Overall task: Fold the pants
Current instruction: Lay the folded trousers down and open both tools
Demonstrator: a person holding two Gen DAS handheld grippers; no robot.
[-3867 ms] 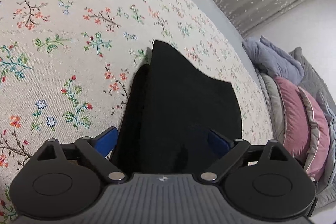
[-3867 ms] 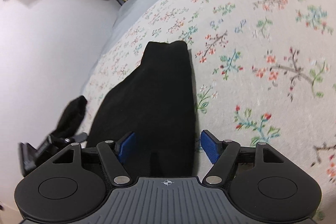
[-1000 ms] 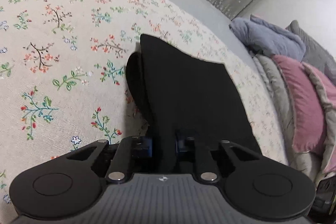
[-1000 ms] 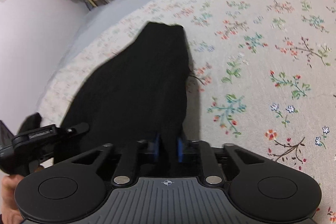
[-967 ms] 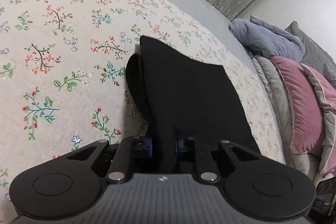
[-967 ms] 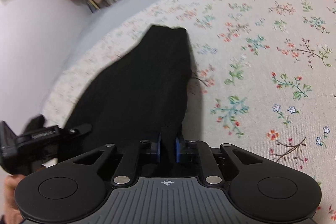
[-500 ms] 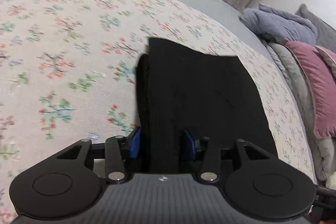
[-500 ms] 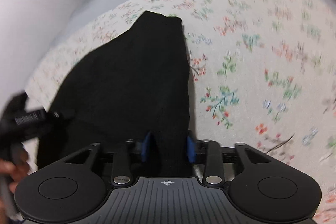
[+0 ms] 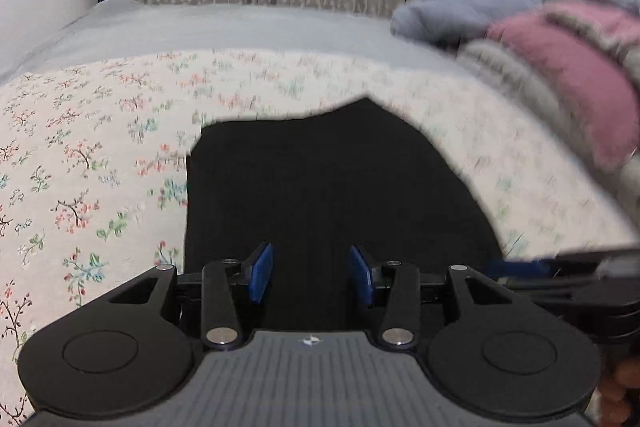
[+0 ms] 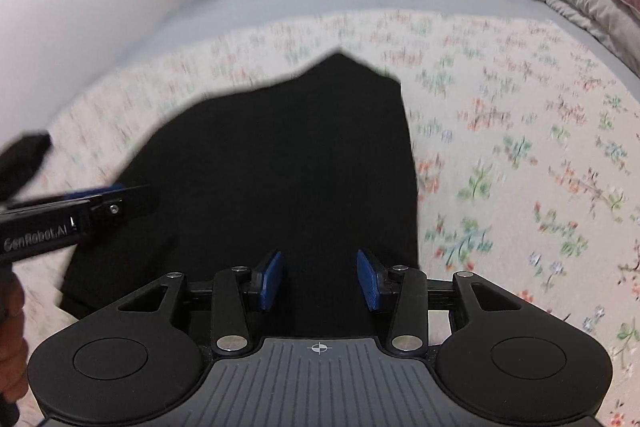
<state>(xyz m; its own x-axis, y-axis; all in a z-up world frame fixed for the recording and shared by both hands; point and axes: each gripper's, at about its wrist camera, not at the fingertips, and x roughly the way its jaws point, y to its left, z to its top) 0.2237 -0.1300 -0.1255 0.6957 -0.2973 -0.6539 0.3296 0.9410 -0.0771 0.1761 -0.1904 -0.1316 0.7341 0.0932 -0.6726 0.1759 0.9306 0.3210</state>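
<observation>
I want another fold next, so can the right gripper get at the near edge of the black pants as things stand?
Probably yes: the right gripper is open, the black pants lie flat between its fingers, nothing covers them.

The black pants (image 9: 328,187) are seen lying flat on the flowery bed cover (image 9: 80,155), folded into a short wide shape. The left gripper (image 9: 311,277) is held over the near edge of the pants, with its two blue pads spread apart and nothing between them. Part of the right gripper (image 9: 568,267) is seen at the right edge. Pillows (image 9: 560,67) are piled at the far right corner of the bed.
</observation>
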